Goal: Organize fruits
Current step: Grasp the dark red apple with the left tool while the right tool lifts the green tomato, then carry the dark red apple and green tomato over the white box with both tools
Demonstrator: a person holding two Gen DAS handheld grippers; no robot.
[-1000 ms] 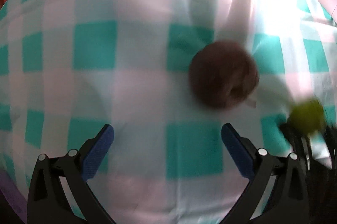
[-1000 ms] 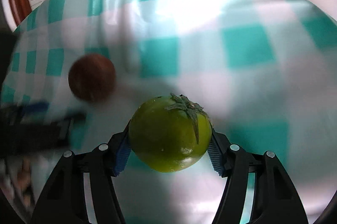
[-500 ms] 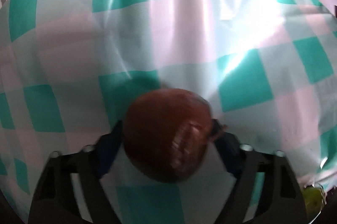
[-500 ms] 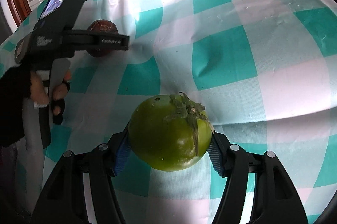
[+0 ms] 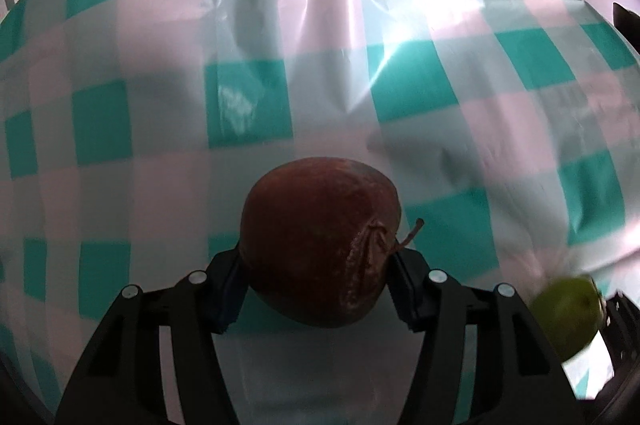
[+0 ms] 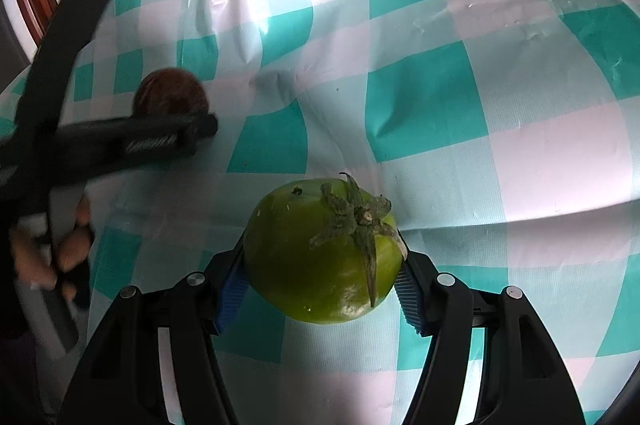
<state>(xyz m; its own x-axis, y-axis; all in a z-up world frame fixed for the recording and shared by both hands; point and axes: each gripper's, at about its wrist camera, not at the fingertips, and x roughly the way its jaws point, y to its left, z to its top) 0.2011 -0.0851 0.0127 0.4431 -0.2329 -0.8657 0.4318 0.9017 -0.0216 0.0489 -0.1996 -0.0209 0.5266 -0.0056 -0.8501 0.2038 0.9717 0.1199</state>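
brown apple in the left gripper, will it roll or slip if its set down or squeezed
The brown apple is rounded, so it would likely roll if set down on the smooth checked tablecloth. Its skin looks dull and wrinkled near the stem, so it may be soft and bruise easily. The left gripper is closing on its widest part, so slipping seems unlikely.

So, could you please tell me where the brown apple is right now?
The brown apple sits between the closing left gripper's pads, low and central in the left wrist view, above the checked tablecloth, with the green tomato in the right gripper.
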